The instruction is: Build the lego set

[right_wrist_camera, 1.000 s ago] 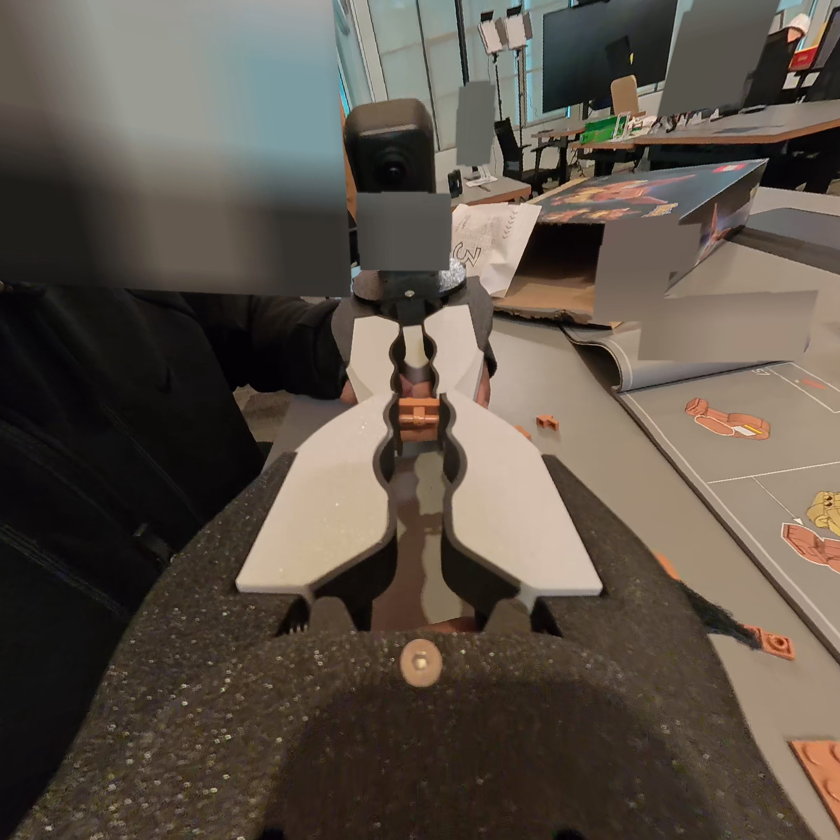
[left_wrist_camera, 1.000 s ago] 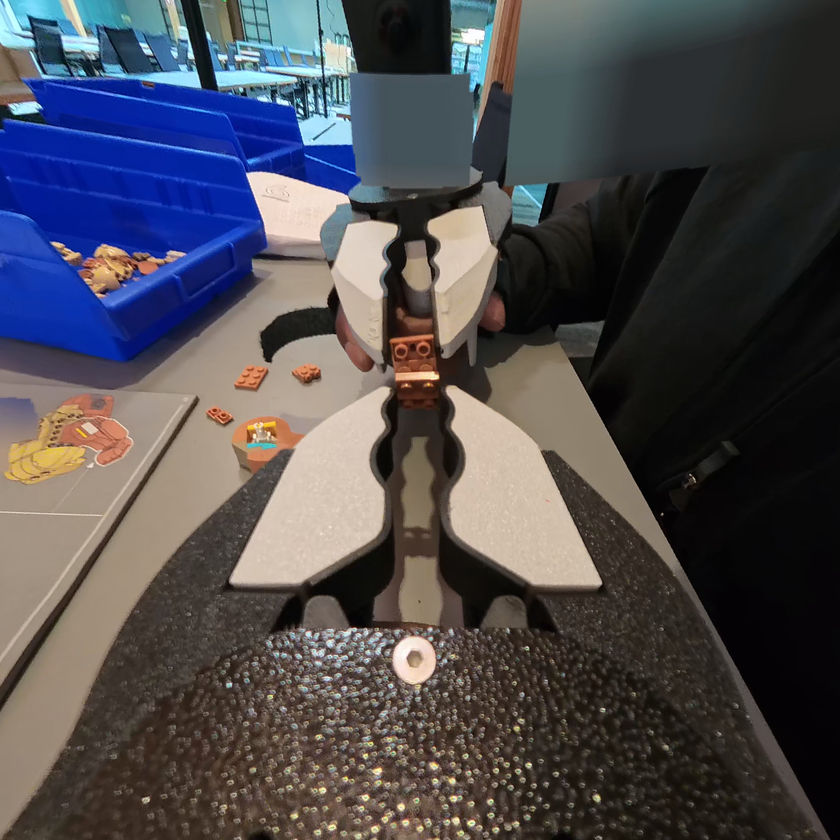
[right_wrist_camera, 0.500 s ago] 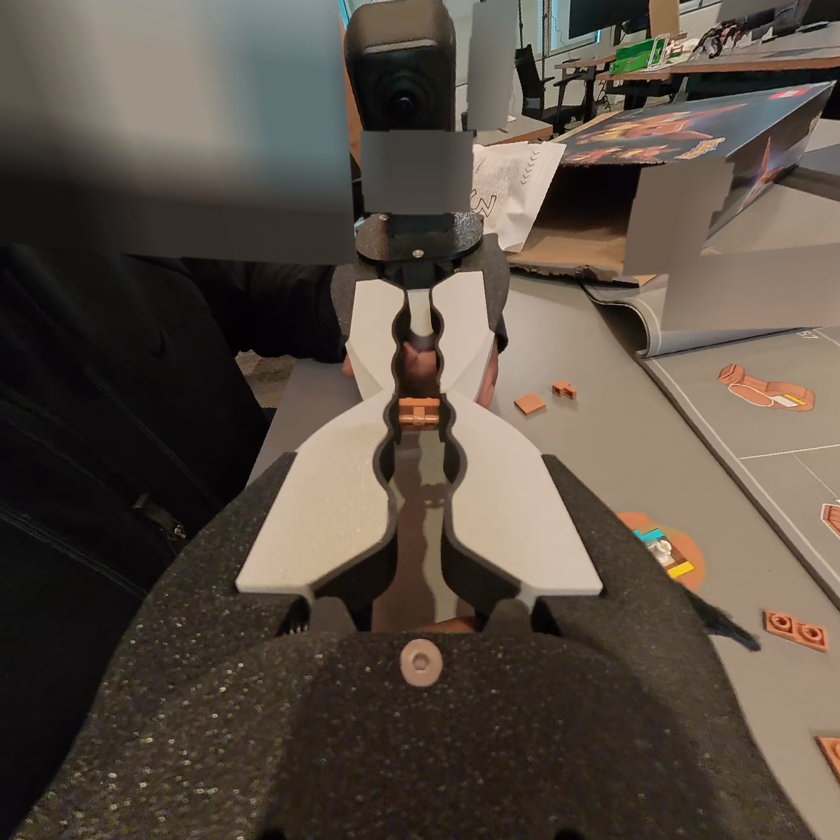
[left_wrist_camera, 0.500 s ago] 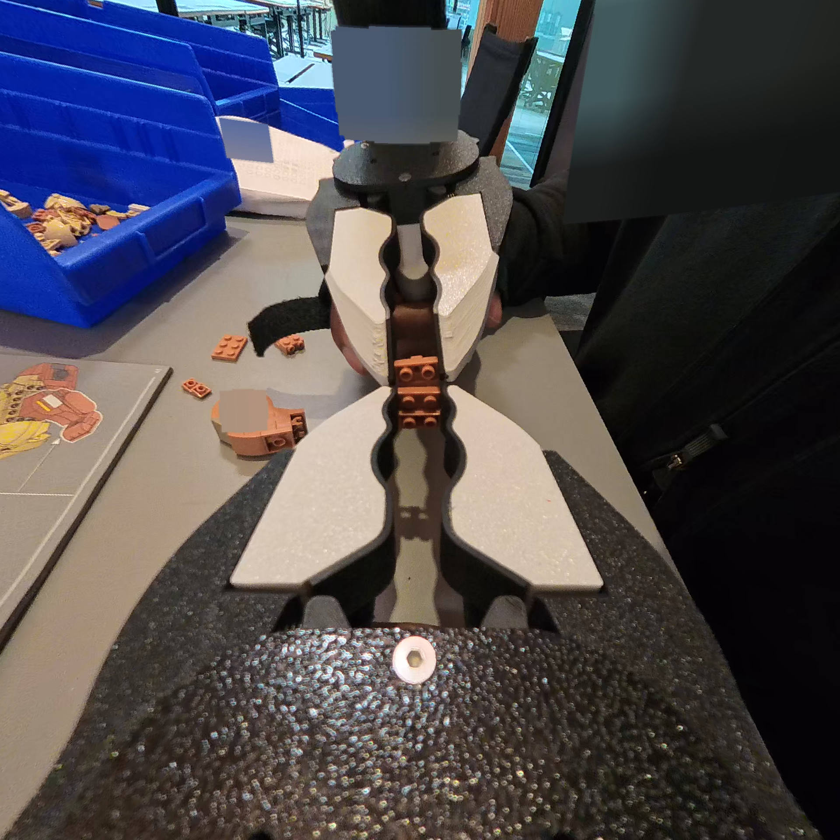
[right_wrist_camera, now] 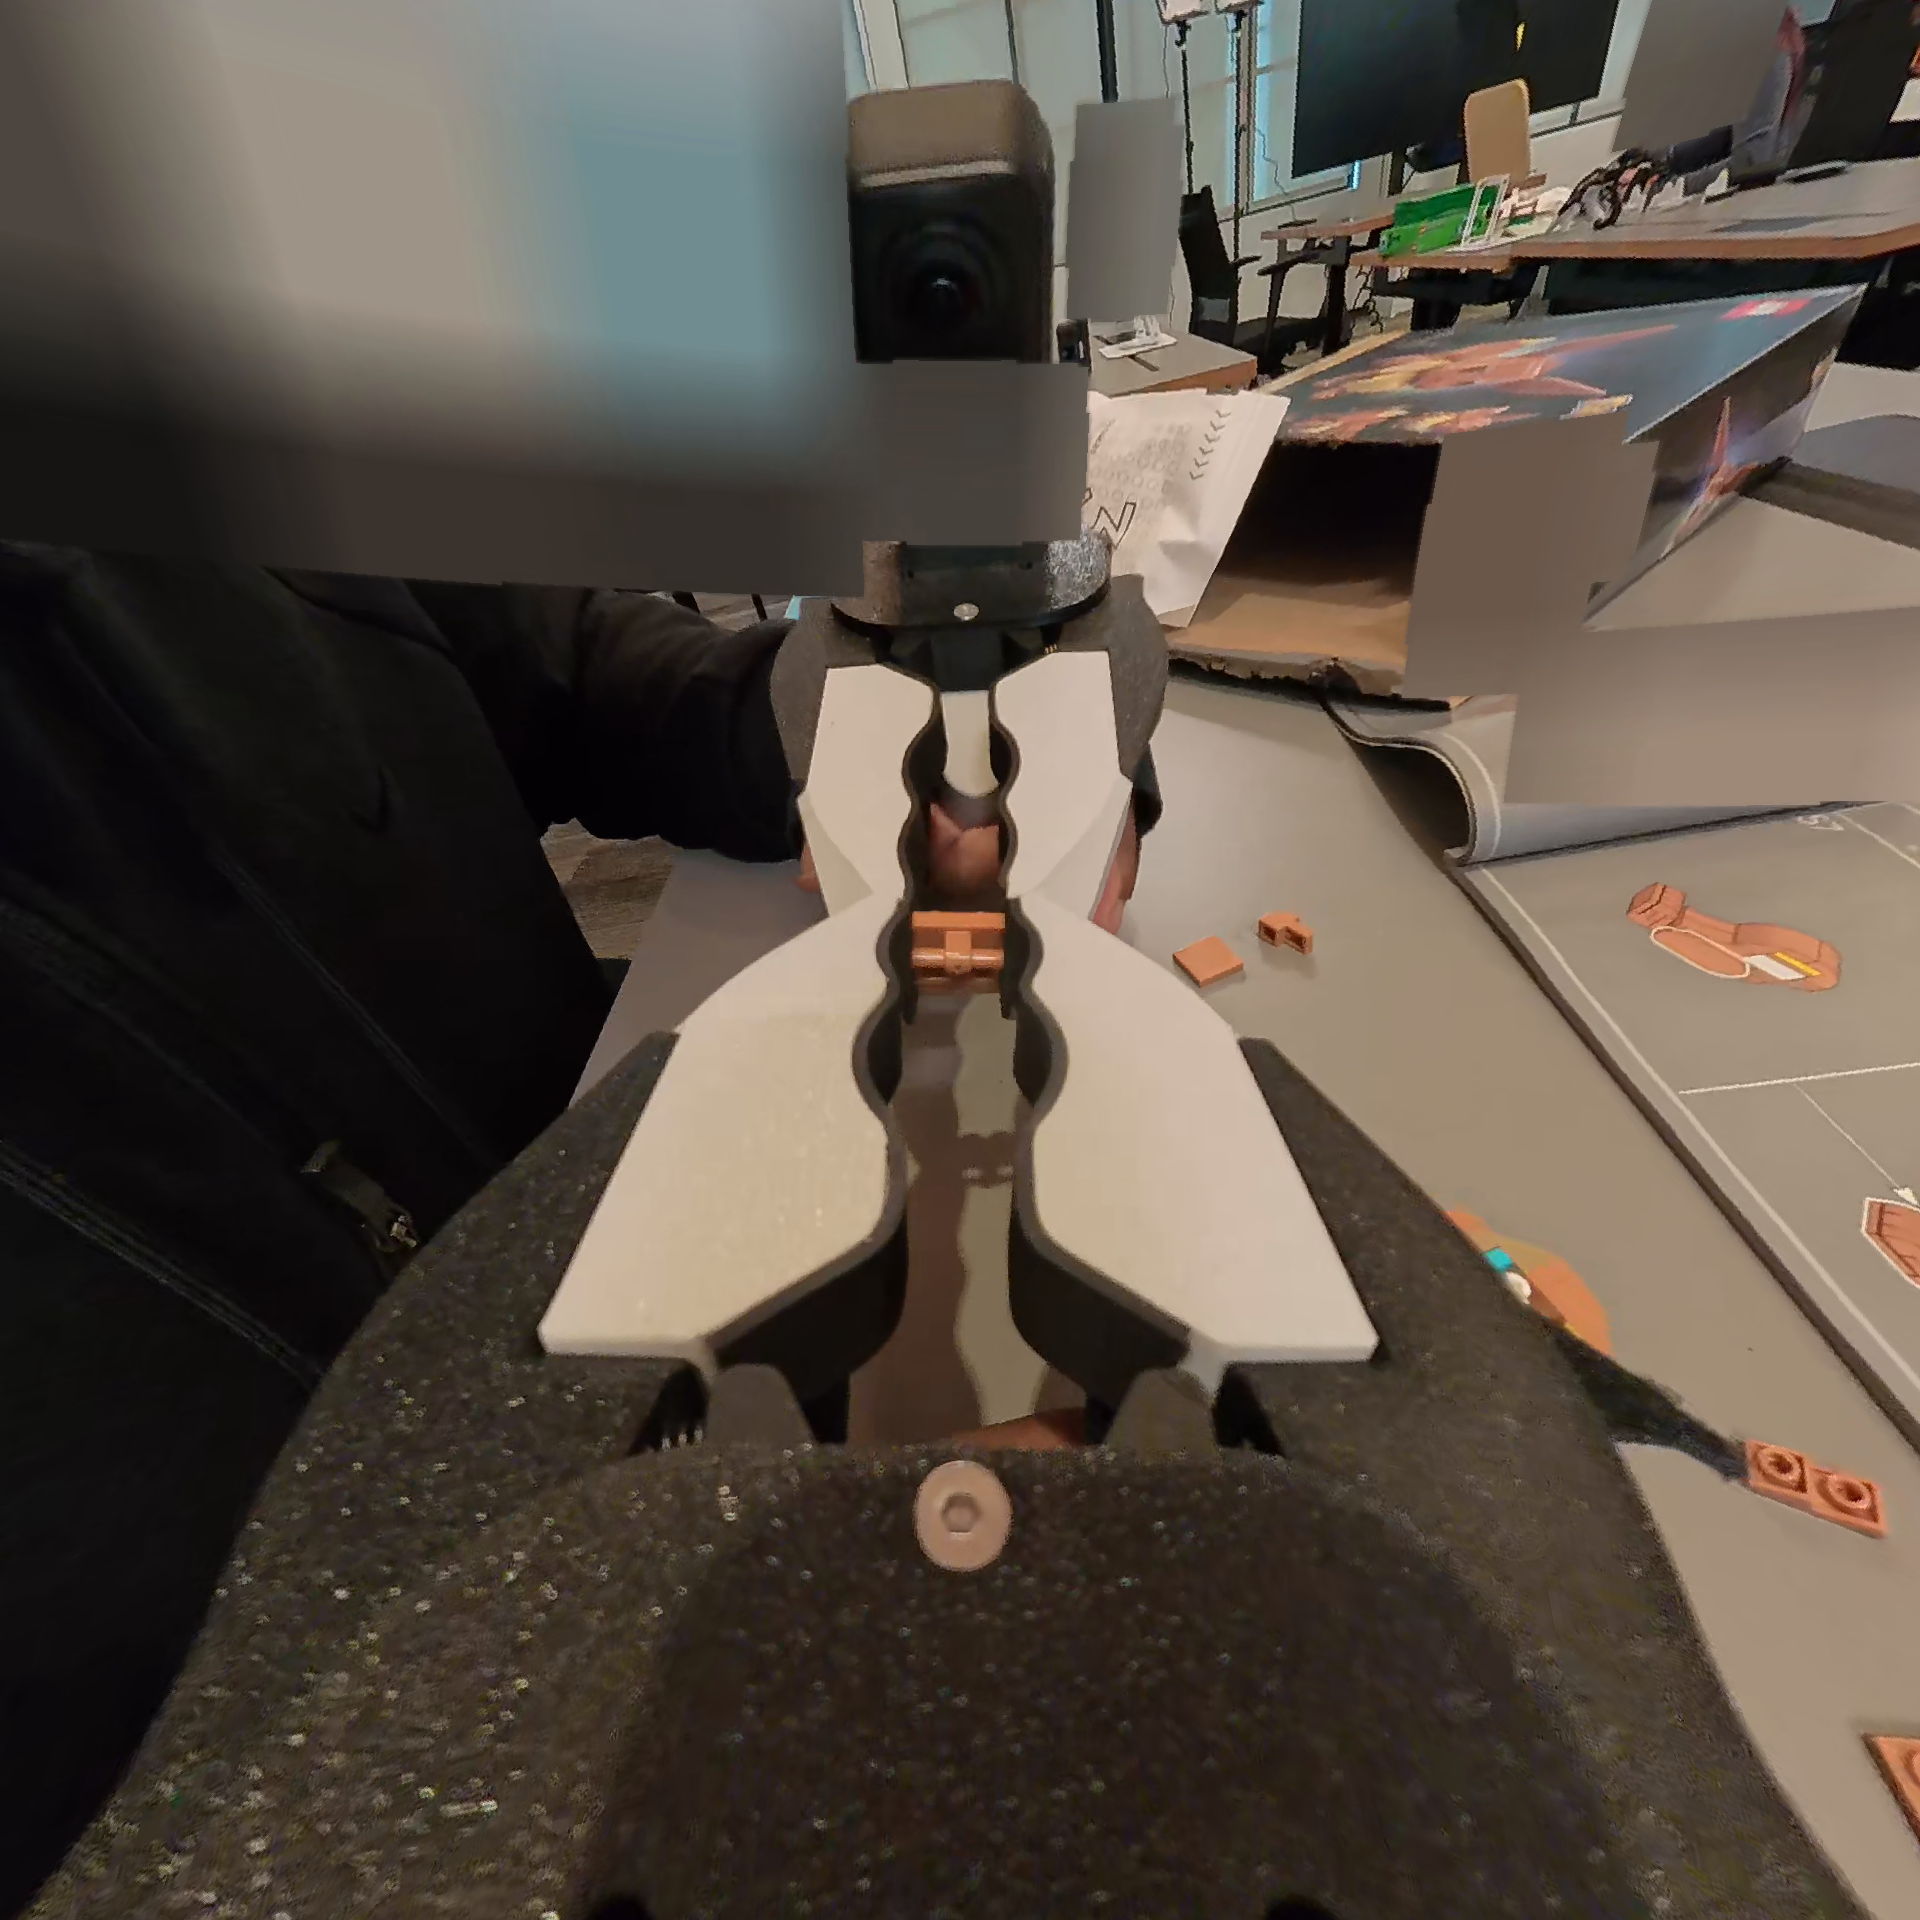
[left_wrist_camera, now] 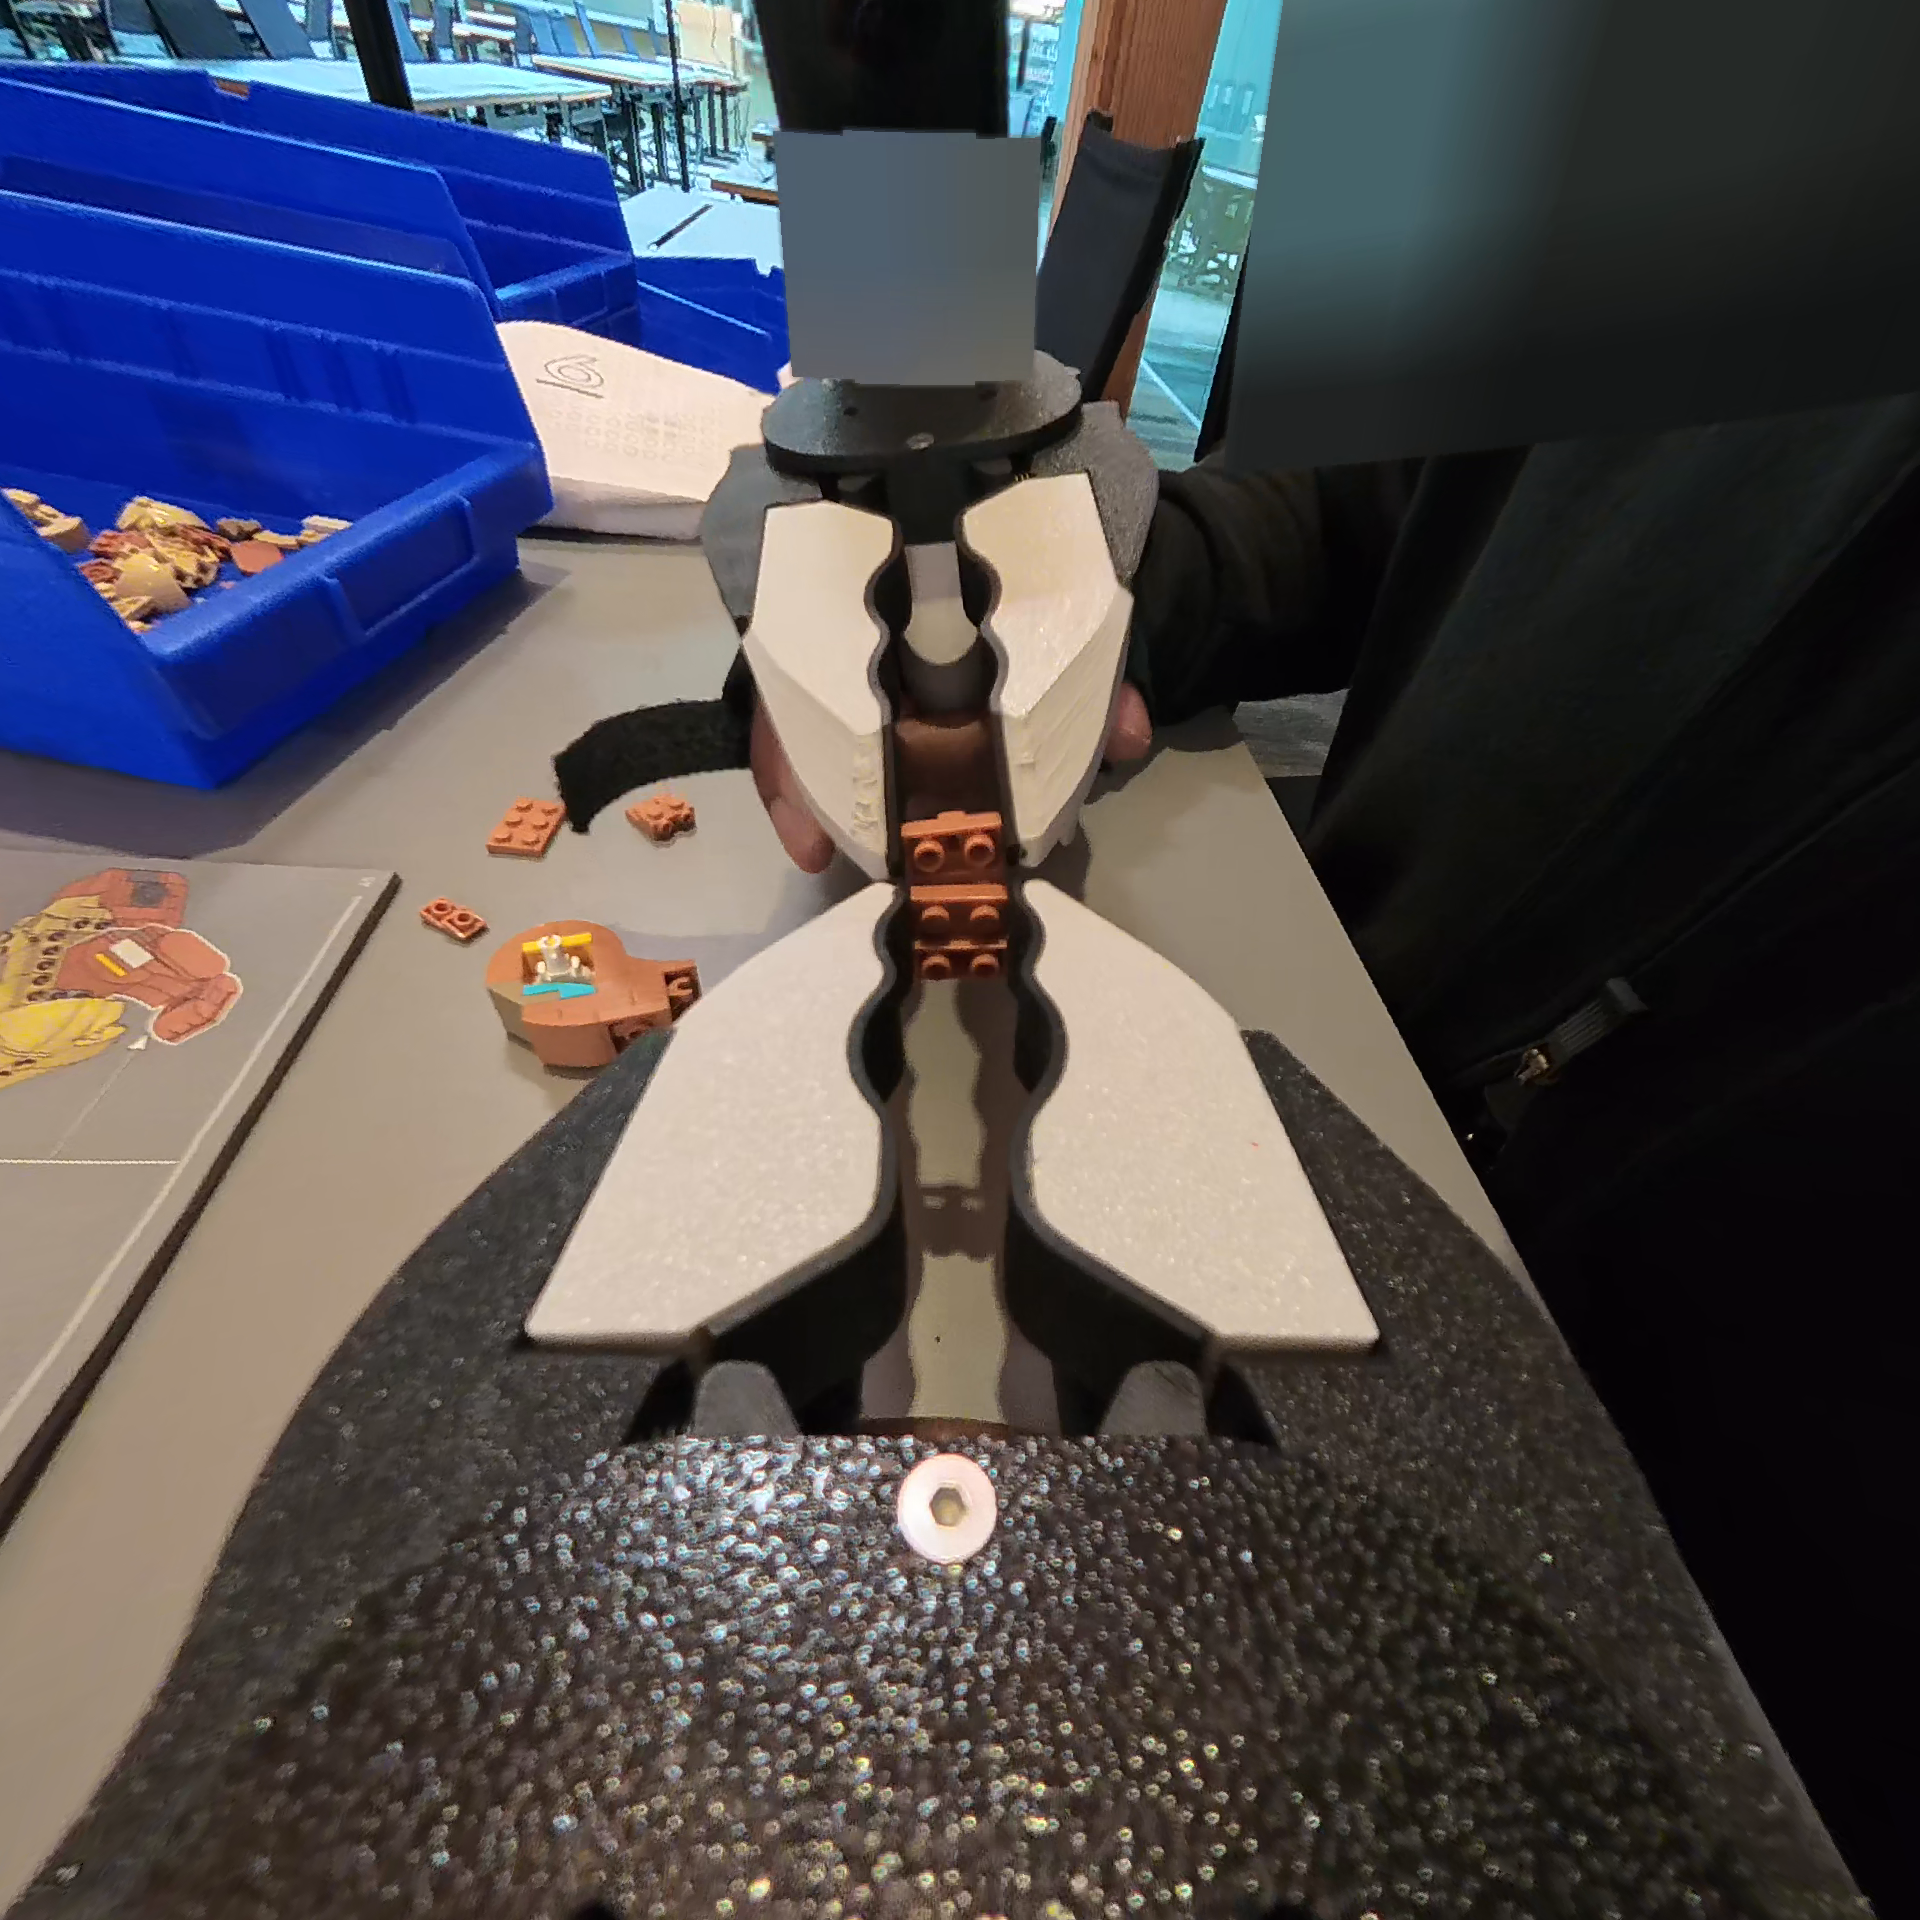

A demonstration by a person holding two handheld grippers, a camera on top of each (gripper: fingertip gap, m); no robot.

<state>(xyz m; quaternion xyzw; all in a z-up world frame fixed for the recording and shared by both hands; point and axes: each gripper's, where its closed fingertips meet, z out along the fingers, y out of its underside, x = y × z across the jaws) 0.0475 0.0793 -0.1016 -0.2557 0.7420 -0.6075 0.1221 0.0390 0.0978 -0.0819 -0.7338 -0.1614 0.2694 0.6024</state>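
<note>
both grippers have drifted a little against the worktop (left_wrist_camera: 364,1195) since a moment ago, the blue bin (left_wrist_camera: 312,582) sliding back into fuller view, while the two stay nose to nose. going from big to small: the worktop carries the bin of loose parts, an open instruction booklet (left_wrist_camera: 125,1060), a cardboard box (right_wrist_camera: 1351,540), a round brown sub-assembly (left_wrist_camera: 582,997) and a few stray brown plates (left_wrist_camera: 525,826).

the left gripper (left_wrist_camera: 958,935) has its jaws clenched on a small brown studded brick stack (left_wrist_camera: 961,930), and the right gripper (left_wrist_camera: 951,842) is clamped on a brown bracket piece (left_wrist_camera: 954,847). the two pieces meet tip to tip in the air above the worktop's near edge.

what worries me: each piece is pinched only at the very tips, so any sideways push while mating could twist one out of its grip. misaligned studs would jam rather than seat, and a dropped piece this close to the edge might well roll off onto the floor
</note>
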